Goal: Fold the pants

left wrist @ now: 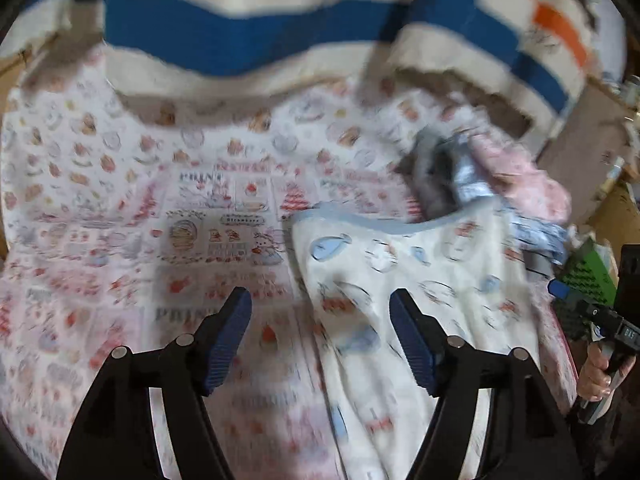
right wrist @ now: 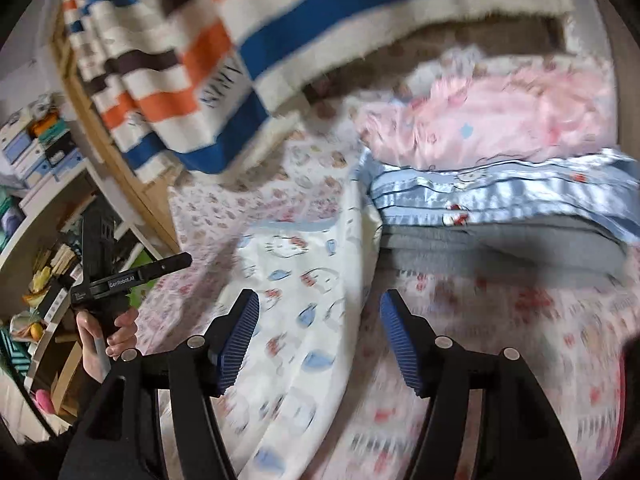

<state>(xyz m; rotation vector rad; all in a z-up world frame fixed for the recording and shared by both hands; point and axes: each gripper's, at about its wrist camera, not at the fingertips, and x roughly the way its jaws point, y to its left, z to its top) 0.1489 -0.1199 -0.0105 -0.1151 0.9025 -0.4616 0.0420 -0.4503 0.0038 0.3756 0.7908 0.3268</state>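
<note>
blur: both views smeared, prints on the cloth hard to read
cut off: pants point(left wrist: 400, 320) run out of the bottom edge in both views, leg ends not visible
hidden: stack of folded clothes point(right wrist: 500, 200) partly behind the pants' waistband in my left view; can't count its layers for sure
pants: white, blue-and-red cartoon print, blue waistband, flat on the bed sheet point(left wrist: 140, 200), just beside the stack
left tongs point(left wrist: 320, 340): spread, nothing between the pads, above the sheet at the pants' left edge, angled down
right tongs point(right wrist: 318, 338): spread, nothing pinched, above the pants' right edge, angled down
left hand point(right wrist: 108, 336): wrapped round the grip, seen from my right view, off the bed's edge near a shelf point(right wrist: 44, 200)
right hand point(left wrist: 600, 372): only fingers on the grip visible at frame edge
striped blanket point(left wrist: 248, 36): bunched at the far end of the bed
</note>
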